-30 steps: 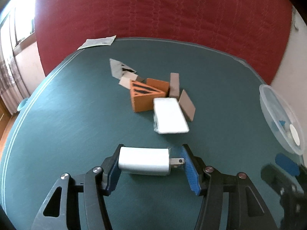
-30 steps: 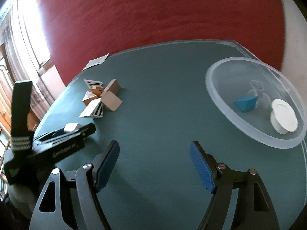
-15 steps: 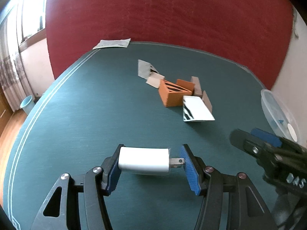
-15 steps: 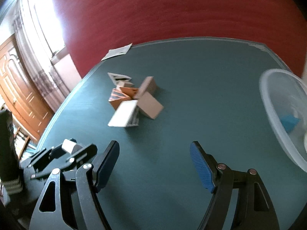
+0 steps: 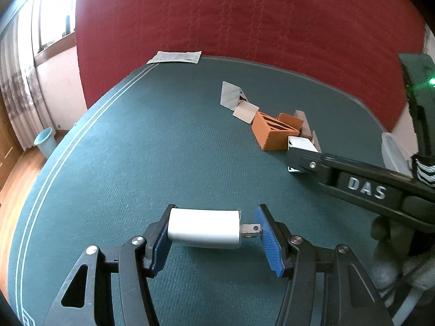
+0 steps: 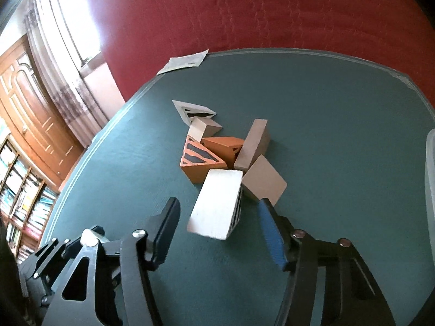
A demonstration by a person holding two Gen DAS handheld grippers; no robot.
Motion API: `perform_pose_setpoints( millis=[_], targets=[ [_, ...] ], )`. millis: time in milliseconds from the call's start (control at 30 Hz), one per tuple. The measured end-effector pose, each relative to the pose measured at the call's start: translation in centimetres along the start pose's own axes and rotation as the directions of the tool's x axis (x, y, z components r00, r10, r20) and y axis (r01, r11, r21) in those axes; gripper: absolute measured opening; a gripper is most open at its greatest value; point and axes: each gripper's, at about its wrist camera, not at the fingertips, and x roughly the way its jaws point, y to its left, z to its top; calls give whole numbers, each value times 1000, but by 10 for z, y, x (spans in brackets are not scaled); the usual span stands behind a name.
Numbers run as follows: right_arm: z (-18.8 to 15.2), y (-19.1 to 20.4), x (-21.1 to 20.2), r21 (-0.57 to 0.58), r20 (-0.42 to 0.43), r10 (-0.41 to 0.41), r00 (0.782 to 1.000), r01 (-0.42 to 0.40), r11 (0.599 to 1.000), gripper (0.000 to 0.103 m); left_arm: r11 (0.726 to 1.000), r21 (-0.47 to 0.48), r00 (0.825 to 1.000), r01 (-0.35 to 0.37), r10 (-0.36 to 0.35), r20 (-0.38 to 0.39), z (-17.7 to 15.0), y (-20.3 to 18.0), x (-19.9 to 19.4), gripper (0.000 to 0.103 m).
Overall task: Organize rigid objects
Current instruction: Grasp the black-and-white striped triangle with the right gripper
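Observation:
My left gripper [image 5: 214,232] is shut on a white plug charger [image 5: 204,228], held crosswise between the blue pads above the green table [image 5: 130,146]. My right gripper [image 6: 220,228] is open, its fingers on either side of a white block [image 6: 217,203] at the near end of a pile. The pile holds orange wedge blocks [image 6: 202,159], tan blocks [image 6: 263,182] and a grey triangle piece [image 6: 194,110]. The pile also shows in the left wrist view [image 5: 274,133], with the right gripper's arm [image 5: 361,184] reaching over it.
A clear plastic bowl's rim [image 6: 429,179] shows at the right edge. A paper slip [image 6: 185,61] lies at the table's far edge. A red padded wall stands behind. A blue bin [image 5: 44,144] sits on the floor at the left.
My right gripper has swung left from the bowl to the pile and now straddles the white block. My left gripper has turned left, still holding the charger.

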Motion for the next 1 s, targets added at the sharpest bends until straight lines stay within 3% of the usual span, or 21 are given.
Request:
perform_pose_setpoints(
  millis=[133, 300, 1000],
  targets=[
    [2, 3, 5, -7, 4, -19, 1000, 19, 1000, 51, 1000, -3, 1000, 1, -1, -5, -1, 1, 0, 61],
    [3, 8, 10, -38, 11, -70, 997, 70, 997, 33, 1000, -9, 1000, 1, -1, -10, -2, 2, 0, 61],
    [-35, -41, -50, 98, 47, -49, 998, 44, 994, 33, 1000, -1, 1000, -8, 8, -5, -2, -4, 0, 61]
  ],
)
